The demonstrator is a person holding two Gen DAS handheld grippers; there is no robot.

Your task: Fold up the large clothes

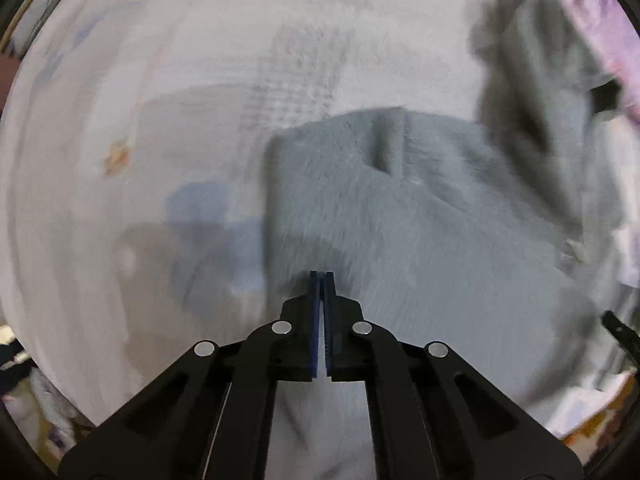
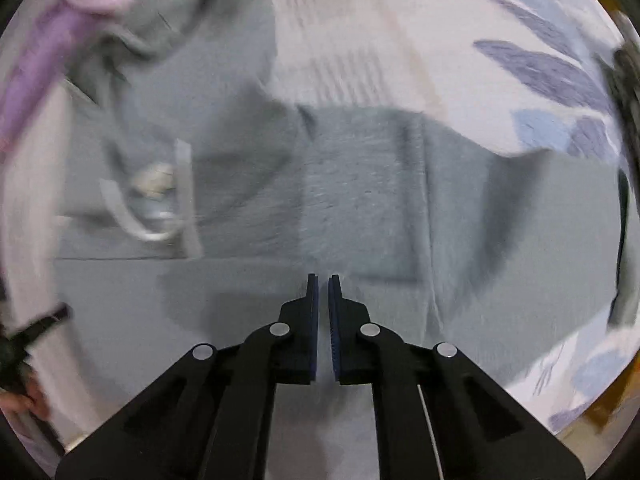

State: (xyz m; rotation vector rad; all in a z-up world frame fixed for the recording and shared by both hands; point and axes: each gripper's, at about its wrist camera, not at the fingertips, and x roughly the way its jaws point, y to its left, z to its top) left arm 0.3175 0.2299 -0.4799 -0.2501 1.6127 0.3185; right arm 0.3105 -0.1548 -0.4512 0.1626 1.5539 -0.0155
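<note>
– Where is the grey garment point(image 1: 420, 220) lying?
– Spread on the patterned bedsheet point(image 1: 120, 120), beneath both claws.
– Are they gripping anything?
– No. The left claw point(image 1: 322, 276) is pressing shut, empty; the right claw point(image 2: 323, 278) is nearly closed, empty too.

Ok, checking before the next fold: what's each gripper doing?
Left gripper: shut, holding nothing, over the grey garment.
Right gripper: shut, holding nothing.

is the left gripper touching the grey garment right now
Cannot tell. In the left wrist view the left gripper is shut with its tips over the grey garment, but motion blur hides any contact or gap.
</note>
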